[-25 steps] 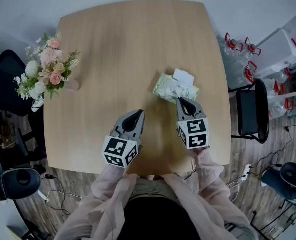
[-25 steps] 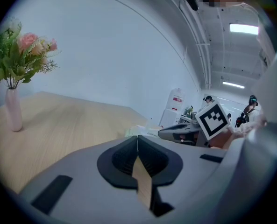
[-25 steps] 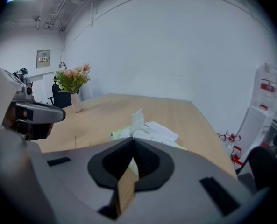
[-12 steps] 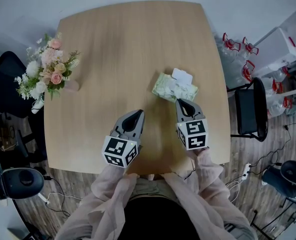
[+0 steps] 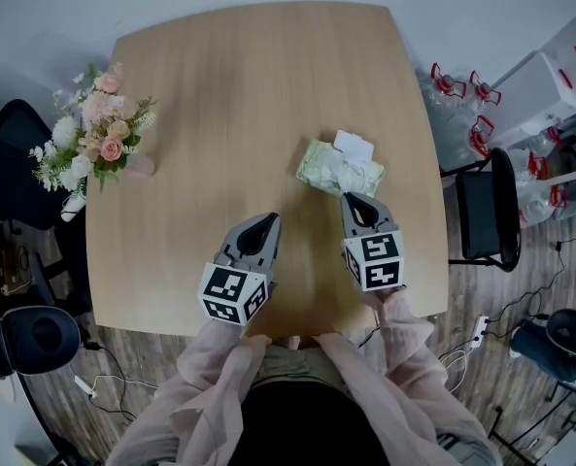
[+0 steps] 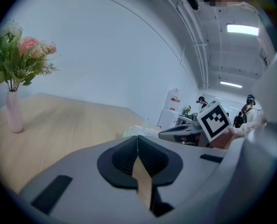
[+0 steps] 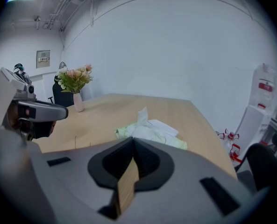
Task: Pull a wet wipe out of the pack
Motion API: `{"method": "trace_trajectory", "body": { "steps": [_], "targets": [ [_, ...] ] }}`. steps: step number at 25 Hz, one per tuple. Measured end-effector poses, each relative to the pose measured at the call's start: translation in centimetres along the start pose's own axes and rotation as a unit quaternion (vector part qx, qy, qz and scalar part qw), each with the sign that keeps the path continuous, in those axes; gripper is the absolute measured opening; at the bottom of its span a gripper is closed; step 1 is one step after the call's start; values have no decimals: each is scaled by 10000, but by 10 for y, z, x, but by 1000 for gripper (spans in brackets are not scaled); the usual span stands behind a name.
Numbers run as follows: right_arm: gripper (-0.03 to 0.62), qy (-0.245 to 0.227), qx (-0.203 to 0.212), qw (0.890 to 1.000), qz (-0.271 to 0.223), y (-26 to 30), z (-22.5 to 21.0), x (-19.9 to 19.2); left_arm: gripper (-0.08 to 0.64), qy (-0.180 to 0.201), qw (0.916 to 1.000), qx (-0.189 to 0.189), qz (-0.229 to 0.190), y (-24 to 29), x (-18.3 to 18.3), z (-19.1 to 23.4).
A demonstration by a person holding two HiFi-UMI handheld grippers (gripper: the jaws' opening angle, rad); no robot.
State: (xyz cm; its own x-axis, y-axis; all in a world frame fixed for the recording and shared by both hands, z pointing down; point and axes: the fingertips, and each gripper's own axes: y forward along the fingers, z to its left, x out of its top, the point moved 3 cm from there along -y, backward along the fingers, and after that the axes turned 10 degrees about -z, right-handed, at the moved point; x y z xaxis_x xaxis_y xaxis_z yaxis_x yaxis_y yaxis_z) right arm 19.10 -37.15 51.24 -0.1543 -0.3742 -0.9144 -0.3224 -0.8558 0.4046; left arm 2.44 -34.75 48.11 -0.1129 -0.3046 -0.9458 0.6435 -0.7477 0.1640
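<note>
Wet wipe pack [image 5: 340, 169] on the wooden table [image 5: 229, 85], near its right edge, a wipe [image 7: 142, 115] poking up from it, right gripper [image 5: 352, 198] just beside the pack, jaws clenched and empty, left gripper [image 5: 271, 219] likewise.
</note>
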Motion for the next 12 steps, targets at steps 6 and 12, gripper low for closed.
{"method": "trace_trajectory", "body": {
  "steps": [6,12],
  "targets": [
    [12,1,-5,10000,4,-2,2,0,14,21,10000,-31,8,-2,0,-1],
    [12,-5,-13,10000,27,-4,4,-2,14,26,10000,-91,25,-3,-1,-3]
  ]
}}
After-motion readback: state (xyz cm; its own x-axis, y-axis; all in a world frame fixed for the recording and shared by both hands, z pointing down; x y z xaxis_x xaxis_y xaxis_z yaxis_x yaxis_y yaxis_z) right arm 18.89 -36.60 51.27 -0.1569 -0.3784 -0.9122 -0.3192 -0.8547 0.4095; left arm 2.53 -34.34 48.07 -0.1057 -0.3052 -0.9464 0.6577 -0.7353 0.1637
